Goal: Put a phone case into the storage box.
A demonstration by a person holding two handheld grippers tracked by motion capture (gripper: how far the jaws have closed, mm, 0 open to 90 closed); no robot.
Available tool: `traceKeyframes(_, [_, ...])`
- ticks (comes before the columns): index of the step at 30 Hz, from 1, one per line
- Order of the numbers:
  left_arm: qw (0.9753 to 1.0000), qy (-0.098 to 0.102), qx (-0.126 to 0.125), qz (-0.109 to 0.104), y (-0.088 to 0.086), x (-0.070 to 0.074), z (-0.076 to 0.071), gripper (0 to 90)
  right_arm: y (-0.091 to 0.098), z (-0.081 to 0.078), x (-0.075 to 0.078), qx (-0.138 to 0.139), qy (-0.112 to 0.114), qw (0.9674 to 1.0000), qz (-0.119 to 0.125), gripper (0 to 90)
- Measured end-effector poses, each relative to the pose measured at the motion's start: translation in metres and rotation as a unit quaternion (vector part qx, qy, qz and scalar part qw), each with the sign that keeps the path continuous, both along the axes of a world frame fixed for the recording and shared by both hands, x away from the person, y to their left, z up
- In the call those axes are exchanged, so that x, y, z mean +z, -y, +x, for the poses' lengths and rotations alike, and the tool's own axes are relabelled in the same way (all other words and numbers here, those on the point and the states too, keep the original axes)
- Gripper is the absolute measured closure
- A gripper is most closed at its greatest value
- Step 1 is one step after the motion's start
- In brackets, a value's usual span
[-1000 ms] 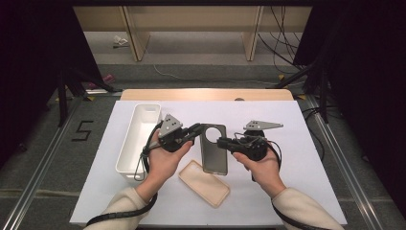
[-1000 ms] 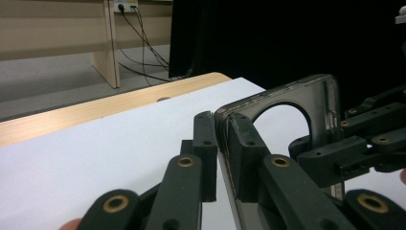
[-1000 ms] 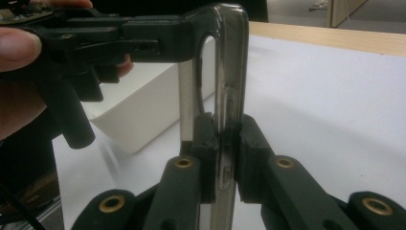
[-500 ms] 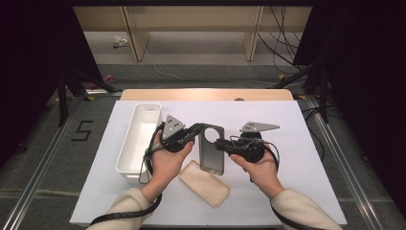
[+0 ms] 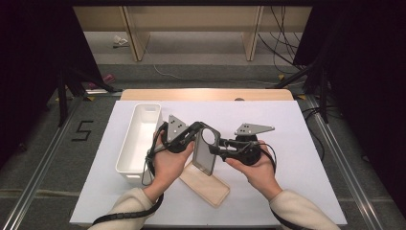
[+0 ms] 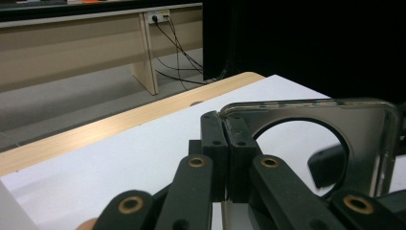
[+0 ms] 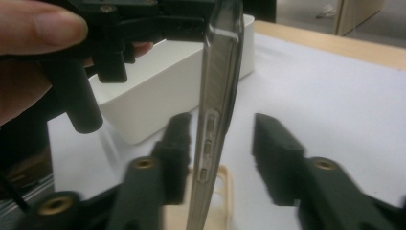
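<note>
Two hand-held tongs meet over the middle of the white-covered bench (image 5: 297, 158), and we see a clear, smoke-tinted plastic phone case (image 5: 206, 151) held upright between them, raised off the surface. The case has a large round camera cutout near its top.

We see the left tongs (image 5: 195, 128) clamped tight on the top corner of the case; in the left gripper view (image 6: 224, 143) the two black pads press flat together on the case's rim beside the round cutout.

The right tongs (image 5: 213, 149) reach in from the right side. In the right gripper view (image 7: 218, 143) the case (image 7: 218, 96) stands edge-on between the pads, its side buttons facing us. These jaws have just been opening: the left pad sits just beside the case, the right pad stands clear of it, so they no longer pinch it.

A second phone case, beige and opaque (image 5: 205, 183), lies flat on the bench below the raised one, toward the near edge. A long white rectangular plastic bin (image 5: 139, 139) rests along the left side of the bench, just beside the person's left hand (image 5: 168, 163). The right hand (image 5: 253, 167) cradles its tool palm-up.
</note>
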State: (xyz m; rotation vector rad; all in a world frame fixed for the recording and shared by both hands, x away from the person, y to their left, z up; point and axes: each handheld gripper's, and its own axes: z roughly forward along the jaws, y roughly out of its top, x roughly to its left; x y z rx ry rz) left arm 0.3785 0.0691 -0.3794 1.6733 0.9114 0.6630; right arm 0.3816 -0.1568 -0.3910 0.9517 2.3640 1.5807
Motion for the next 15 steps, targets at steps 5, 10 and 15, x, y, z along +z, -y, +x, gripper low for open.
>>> traceKeyframes(5, [1.0000,0.001,0.010,0.001,-0.004,0.001,0.002,88.4,0.002,-0.001,0.006,0.004,0.022,0.9997,0.004,35.0])
traceKeyframes(10, [0.9997,0.006,0.022,0.003,-0.010,0.004,0.004,88.4,0.004,-0.005,0.009,0.007,0.046,0.9989,-0.006,26.1])
traceKeyframes(15, [0.9993,0.012,0.034,0.005,-0.016,0.008,0.006,88.4,0.010,-0.006,0.009,0.010,0.069,0.9975,-0.017,20.7])
